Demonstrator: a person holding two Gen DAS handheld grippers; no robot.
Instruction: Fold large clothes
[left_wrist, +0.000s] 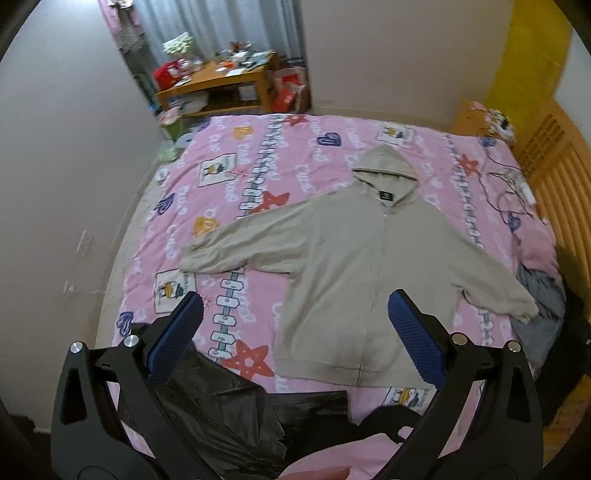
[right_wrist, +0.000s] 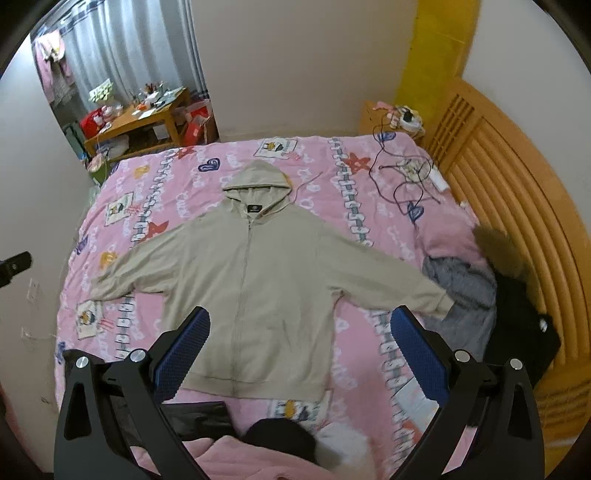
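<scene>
Beige hoodie (left_wrist: 343, 266) is being shown spread flat, front up, near the middle of the bed (left_wrist: 295, 147), zipper closed, hood (right_wrist: 256, 177) pointing toward the far wall, both sleeves stretched out sideways. Pink patterned bedsheet (right_wrist: 369, 332) is being left exposed all around it; most open room is being seen on the far side and toward the left edge. Right sleeve cuff is being overlapped against a grey garment (right_wrist: 465, 291) near the wooden slatted headboard (right_wrist: 517, 221). Black cables (right_wrist: 402, 177) are being seen lying loose on the sheet near that headboard, apart from the hoodie. Black plastic bag (left_wrist: 229, 417) is being seen at the near edge, just beside the hem.

Small dark label is being seen inside the neck; its text cannot be read. Sheet lettering is too blurred to read.

Hoodie fabric is being read as soft, matte knit with a ribbed hem; bag is glossy and crinkled.

Left claw (left_wrist: 295, 321) is being held released, blue textured pads (left_wrist: 417, 339) wide apart, above the hem, nothing grasped. Right claw (right_wrist: 299, 332) is likewise released and holding nothing, over the lower front.
</scene>
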